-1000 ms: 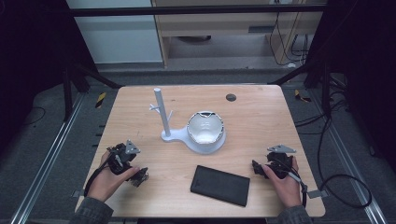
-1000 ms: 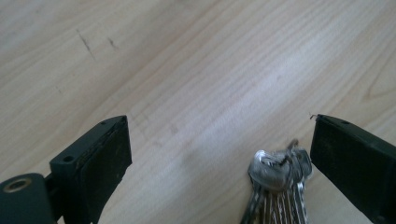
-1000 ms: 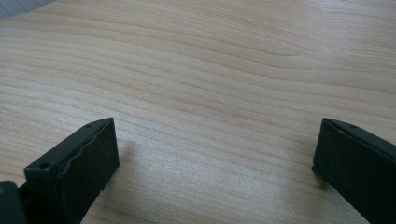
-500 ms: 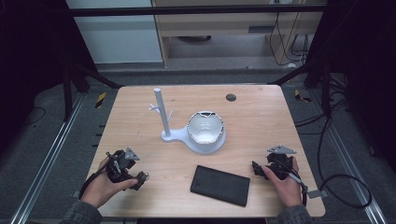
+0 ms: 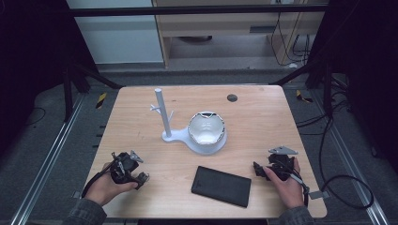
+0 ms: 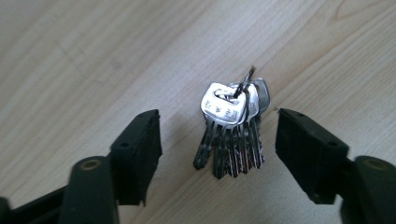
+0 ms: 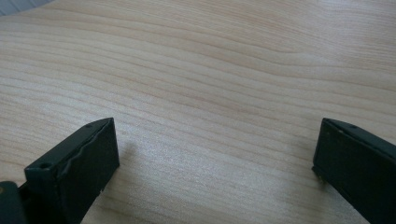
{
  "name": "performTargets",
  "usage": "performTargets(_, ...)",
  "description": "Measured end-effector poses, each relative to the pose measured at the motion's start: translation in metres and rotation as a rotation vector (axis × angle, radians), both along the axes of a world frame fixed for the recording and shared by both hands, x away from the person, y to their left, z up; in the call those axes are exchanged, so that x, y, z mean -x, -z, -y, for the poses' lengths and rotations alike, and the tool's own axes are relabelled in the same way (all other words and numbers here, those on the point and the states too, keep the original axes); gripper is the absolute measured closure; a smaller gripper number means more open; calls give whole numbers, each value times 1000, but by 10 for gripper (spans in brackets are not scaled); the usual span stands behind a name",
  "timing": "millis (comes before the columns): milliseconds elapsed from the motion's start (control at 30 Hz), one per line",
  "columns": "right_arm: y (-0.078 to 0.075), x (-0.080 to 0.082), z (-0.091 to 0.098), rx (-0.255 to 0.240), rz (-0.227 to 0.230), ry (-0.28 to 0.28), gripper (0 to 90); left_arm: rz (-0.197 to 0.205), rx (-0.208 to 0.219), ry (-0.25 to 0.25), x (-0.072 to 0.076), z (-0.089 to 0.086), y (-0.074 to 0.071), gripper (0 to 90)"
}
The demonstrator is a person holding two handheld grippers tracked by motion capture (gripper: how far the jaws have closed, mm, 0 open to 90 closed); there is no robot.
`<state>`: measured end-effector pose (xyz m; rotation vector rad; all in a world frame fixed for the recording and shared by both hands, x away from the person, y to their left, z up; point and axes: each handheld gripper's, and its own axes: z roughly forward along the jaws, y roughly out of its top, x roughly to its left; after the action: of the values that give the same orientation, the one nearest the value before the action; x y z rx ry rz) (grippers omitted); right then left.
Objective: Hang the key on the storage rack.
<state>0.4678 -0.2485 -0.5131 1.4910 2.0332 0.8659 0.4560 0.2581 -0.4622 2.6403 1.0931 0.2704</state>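
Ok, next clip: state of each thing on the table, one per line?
Bunch of keys: flat on the table, between the left gripper's fingers, untouched.
Left gripper: open, fingers just been closing.
Right gripper: open, nothing between its fingers.
White stand: upright.
White bowl: upright.
Black case: lying flat.

Bunch of silver metal keys (image 6: pixel 232 126) on a thin wire ring, lying flat on the light wooden table (image 6: pixel 93 56), blades fanned out side by side, heads stacked and overlapping at the ring end.
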Motion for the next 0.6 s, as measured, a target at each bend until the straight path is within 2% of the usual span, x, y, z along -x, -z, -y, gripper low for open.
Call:
performTargets(67,0,0,0,-3,-1,0,3,-15,-4,-1,-1,-1,4,376)
performTargets(133,0,0,0,-3,-2,1,4,-27,25,-7,-2,-4,7,403)
performTargets(233,0,0,0,0,0,0,3,-40,38,-1,-2,-4,6,478)
performTargets(300,0,0,0,0,0,0,3,-41,42,-1,-1,-4,6,492)
performTargets(333,0,0,0,-4,-2,-1,3,-42,39,7,-1,-4,6,522)
performTargets(367,0,0,0,-4,-2,-1,3,-43,41,2,-1,-3,5,591)
performTargets(433,0,0,0,-4,-2,-1,3,-43,38,0,0,-2,5,621)
performTargets(500,0,0,-1,-4,-2,-3,3,-45,28,-2,0,-1,4,743)
performTargets(600,0,0,-1,-4,-2,-2,3,-41,21,-1,1,0,4,755)
